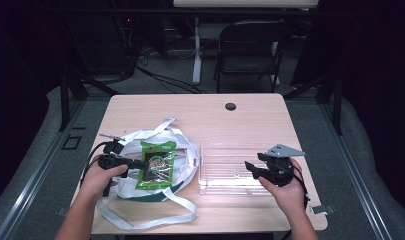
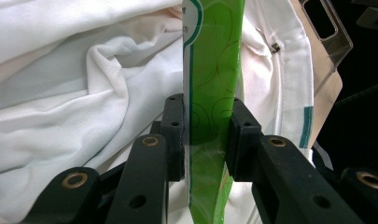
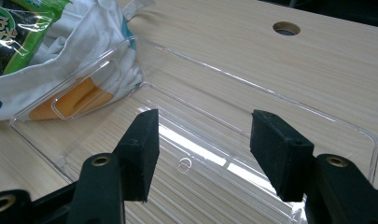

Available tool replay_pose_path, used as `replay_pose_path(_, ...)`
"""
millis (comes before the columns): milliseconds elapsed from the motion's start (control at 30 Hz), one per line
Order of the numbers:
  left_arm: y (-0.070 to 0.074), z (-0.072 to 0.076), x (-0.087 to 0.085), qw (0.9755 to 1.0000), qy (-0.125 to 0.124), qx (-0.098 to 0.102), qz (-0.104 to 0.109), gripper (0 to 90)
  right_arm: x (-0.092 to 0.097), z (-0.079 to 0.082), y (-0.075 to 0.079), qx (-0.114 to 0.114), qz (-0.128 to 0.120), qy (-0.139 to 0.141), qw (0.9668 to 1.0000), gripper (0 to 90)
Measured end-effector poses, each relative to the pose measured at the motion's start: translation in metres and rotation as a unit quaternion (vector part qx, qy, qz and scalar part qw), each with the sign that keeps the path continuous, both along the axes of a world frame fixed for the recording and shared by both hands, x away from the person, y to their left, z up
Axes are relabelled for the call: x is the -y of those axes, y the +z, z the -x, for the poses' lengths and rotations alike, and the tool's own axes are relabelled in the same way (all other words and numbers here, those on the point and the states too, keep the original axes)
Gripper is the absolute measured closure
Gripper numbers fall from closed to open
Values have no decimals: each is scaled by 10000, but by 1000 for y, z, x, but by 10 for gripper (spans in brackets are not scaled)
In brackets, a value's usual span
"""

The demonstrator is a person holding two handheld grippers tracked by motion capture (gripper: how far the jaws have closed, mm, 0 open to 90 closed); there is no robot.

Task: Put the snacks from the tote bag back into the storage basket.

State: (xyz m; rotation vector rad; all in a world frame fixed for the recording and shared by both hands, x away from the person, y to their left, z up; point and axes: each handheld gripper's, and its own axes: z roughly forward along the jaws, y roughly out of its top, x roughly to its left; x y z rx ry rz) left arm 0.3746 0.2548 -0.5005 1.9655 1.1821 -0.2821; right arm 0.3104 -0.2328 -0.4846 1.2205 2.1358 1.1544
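I have the green packet point(image 2: 213, 70) pinched edge-on in my left gripper point(image 2: 206, 140), the pads pressing its thin film from both sides; in the high view it lies on the white cloth bag point(image 1: 135, 187) at the desk's point(image 1: 210, 115) left half. I judge it light and crinkly, a glossy foil pouch that will flex and could slide in the pads, with brittle contents that a hard squeeze would crack, so the flat sealed margin near an end is the place to hold it, not the middle. The bag beneath is soft and rumpled, its long straps looping toward the front edge, so it will drag if the pouch catches it. Just to its right sits one clear tray point(image 3: 317, 121), rigid and empty, with a cut-out handle at the near end. My right gripper point(image 3: 203, 156) hangs over that tray with its jaws wide apart, holding nothing. Count: one packet, one bag, one tray, two grippers. Beyond the desk stands one folding chair point(image 1: 250, 50).
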Motion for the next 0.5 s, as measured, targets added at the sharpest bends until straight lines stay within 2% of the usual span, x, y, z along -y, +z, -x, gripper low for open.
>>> replay_pose_path(267,7,3,-8,9993,219,285,136,732,-1,-2,1,29,5,11,10000,424)
replay_pose_path(500,13,4,-10,9979,315,513,254,732,-1,-2,1,48,22,-1,10000,425)
